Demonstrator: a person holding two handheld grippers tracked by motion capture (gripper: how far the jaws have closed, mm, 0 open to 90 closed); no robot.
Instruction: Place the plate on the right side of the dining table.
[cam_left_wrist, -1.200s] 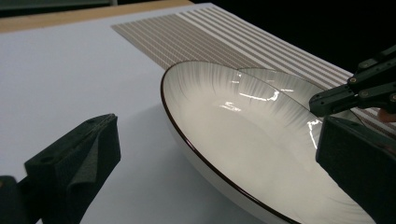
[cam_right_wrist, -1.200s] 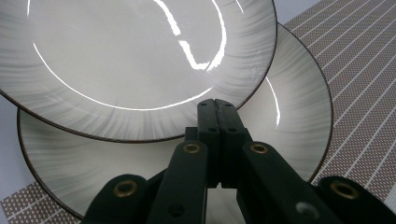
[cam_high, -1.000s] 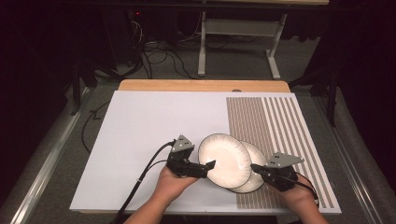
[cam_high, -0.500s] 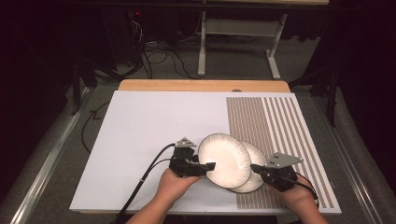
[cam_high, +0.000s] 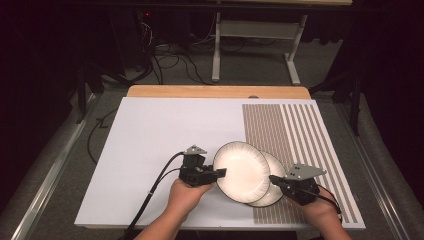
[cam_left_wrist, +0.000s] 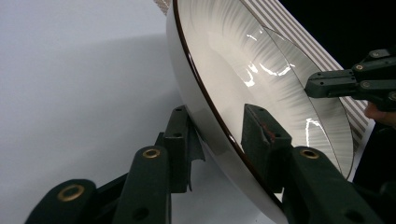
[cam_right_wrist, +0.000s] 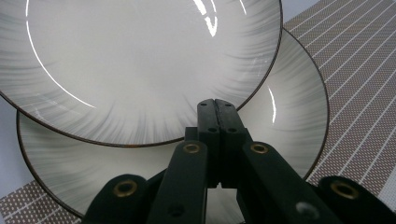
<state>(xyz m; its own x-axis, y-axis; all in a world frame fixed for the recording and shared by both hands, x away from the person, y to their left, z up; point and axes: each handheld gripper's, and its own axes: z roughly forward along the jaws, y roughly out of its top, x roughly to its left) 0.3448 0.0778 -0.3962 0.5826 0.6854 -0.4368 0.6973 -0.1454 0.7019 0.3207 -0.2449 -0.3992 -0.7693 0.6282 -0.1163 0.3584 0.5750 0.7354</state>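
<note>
Currently: left tongs (cam_high: 220, 172) just closing across the upper plate (cam_high: 242, 171) rim, right tongs (cam_high: 274, 179) shut empty above the lower plate (cam_high: 274, 186); grip squarely, lift level.

L gripper closing on plate rim

Left gripper (cam_high: 218, 173) jaws have just been closing; now rim of upper plate (cam_high: 241, 171) sits betw. them, near table's front edge.
</note>
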